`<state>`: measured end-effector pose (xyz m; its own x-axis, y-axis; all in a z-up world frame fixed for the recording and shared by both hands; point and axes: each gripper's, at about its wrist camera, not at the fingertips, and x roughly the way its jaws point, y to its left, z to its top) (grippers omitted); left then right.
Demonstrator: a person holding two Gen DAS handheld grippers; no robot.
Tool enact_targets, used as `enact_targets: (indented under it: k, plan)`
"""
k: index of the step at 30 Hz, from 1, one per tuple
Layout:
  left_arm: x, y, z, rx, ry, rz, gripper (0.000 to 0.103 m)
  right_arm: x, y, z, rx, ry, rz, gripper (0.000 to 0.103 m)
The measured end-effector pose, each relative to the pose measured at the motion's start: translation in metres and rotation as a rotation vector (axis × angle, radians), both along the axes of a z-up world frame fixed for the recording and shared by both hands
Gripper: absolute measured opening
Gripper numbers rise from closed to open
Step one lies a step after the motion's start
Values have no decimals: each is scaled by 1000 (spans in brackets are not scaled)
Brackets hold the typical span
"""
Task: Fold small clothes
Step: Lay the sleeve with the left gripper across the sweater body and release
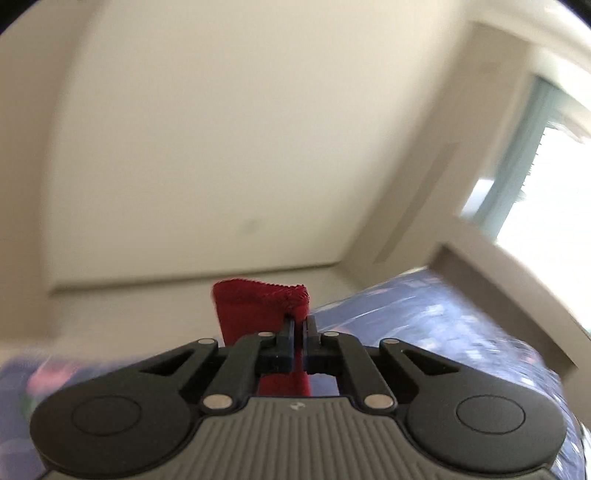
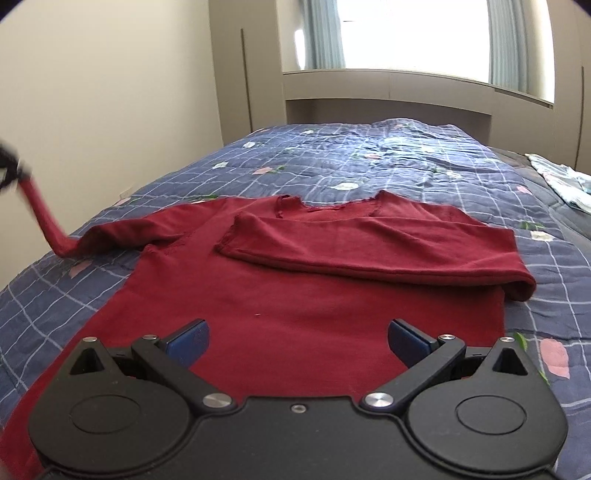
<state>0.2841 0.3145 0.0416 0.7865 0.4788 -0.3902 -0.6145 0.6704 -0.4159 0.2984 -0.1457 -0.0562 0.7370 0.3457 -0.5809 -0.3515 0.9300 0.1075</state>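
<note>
Knitwear came to one piece: a dark red sweater (image 2: pixel 295 295) lay flat on the blue checked quilt (image 2: pixel 388 155), its right sleeve (image 2: pixel 369 240) folded across the chest. Its left sleeve (image 2: pixel 44 218) rose off the bed, its cuff (image 1: pixel 258 302) pinched between the closed jaws of the left gripper (image 1: pixel 299 325). Above the hem, the right gripper (image 2: pixel 298 336) hovered wide open, holding nothing. One pale cloth (image 2: pixel 561 181) lay at the quilt's far right edge. Cream walls (image 2: pixel 110 92) and a curtained window (image 2: pixel 406 33) stood beyond.
</note>
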Motion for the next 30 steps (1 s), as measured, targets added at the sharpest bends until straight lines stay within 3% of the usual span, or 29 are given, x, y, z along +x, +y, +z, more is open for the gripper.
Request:
enact_targets:
  k: [6, 11, 18, 23, 25, 28, 30]
  plan:
    - [75, -91, 59, 217, -65, -335, 3, 6, -31, -4, 10, 0, -67, 102]
    - [124, -187, 60, 292, -52, -635, 3, 9, -68, -5, -10, -7, -141, 102]
    - [161, -300, -7, 314, 71, -961, 3, 9, -131, -13, -50, 4, -255, 102]
    - [161, -341, -85, 287, 225, -1072, 3, 6, -165, -25, -49, 28, -320, 102]
    - [162, -342, -104, 259, 276, -1099, 4, 6, -171, -28, -41, 35, -331, 102]
    - [144, -343, -108, 247, 304, -1117, 14, 11, -172, -31, -24, 42, -325, 102]
    - [133, -342, -102, 251, 310, -1116, 50, 15, -169, -30, -24, 33, -311, 102]
